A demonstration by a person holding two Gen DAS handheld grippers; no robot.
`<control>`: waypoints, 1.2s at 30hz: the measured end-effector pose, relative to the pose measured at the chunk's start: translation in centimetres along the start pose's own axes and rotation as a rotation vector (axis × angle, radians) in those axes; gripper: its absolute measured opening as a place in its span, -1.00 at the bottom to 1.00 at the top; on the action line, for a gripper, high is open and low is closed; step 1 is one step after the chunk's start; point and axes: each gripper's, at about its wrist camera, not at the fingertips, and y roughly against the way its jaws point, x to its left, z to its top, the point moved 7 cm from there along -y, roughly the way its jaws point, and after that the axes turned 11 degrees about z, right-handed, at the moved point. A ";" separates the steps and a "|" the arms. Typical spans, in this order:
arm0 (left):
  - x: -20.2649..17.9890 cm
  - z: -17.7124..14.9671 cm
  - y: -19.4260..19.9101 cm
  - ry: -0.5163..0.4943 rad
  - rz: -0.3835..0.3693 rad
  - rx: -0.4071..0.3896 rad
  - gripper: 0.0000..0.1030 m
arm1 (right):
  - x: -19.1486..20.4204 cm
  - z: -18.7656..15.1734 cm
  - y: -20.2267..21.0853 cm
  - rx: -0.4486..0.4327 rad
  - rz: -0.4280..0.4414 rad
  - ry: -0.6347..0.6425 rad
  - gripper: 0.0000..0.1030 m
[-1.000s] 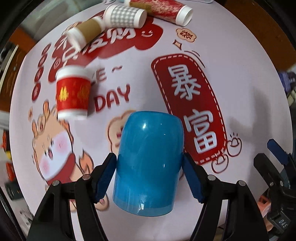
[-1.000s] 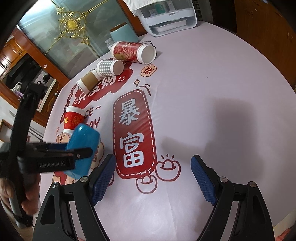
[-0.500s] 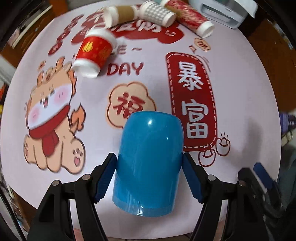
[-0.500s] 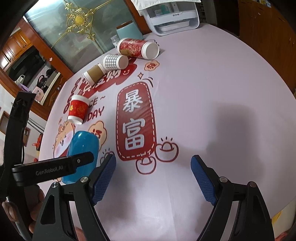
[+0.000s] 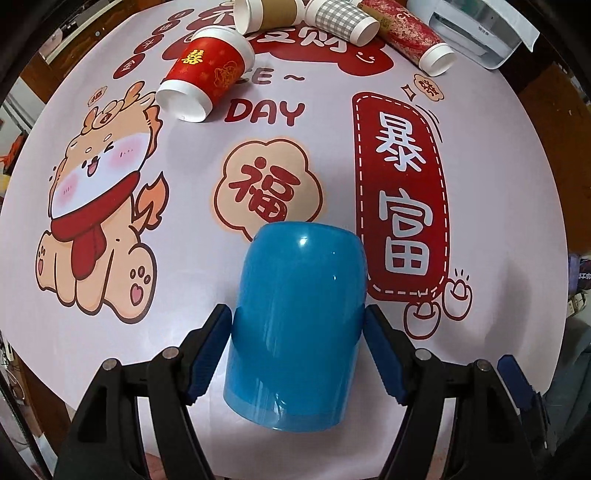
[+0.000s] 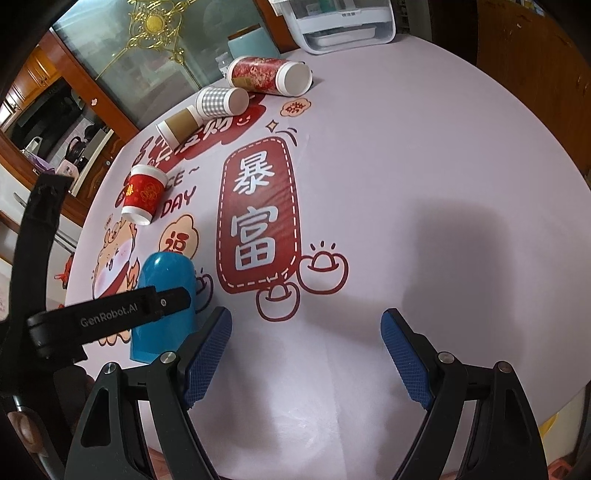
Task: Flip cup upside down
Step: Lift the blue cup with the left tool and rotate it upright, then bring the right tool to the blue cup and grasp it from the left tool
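- Bench (image 5: 491, 155): the round bench, under a pale cloth printed with a cartoon dragon and red characters, carries everything; a white plastic box (image 6: 343, 22) sits at its far edge.
- Right gripper (image 6: 306, 347): your right gripper hangs over bare cloth with its blue pads spread wide and nothing between them, well apart from the action.
- Left gripper (image 5: 297, 350): your left gripper is clamped on the blue cup (image 5: 299, 306), one pad pressed to each side wall near the rim end.
- The blue cup: glossy, smooth, slightly barrel-shaped plastic. It is held at the near edge of the bench beside the "福" badge, its closed, rounded base pointing away from you and its open rim toward the wrist camera. Whether it touches the cloth cannot be told.
- Step in hand: the flip looks mid-way, judging by the tilt. The next move calls for rolling the wrist until the rim faces down, lowering it flat, then releasing.
- Paper cups: a red cup (image 5: 207, 77), a brown-sleeved cup (image 5: 266, 14), a checked cup (image 5: 340, 22) and a tall red patterned cup (image 5: 410, 37) lie on their sides at the far end.
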 end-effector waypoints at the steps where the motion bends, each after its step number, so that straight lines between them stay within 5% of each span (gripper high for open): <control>1: -0.1 0.0 0.0 -0.008 -0.001 0.000 0.44 | 0.1 -0.1 -0.2 0.004 0.000 0.000 0.65; 17: 0.5 0.8 3.1 -0.122 -0.108 0.001 0.56 | 1.7 -0.2 -0.9 0.035 0.033 0.030 0.65; 29: 5.3 -0.5 6.1 -0.273 -0.135 -0.090 0.47 | 4.4 0.3 -2.4 0.130 0.176 0.018 0.65; 36: 7.7 -0.3 6.3 -0.240 -0.190 -0.206 0.47 | 7.1 0.4 -3.7 0.216 0.270 0.020 0.65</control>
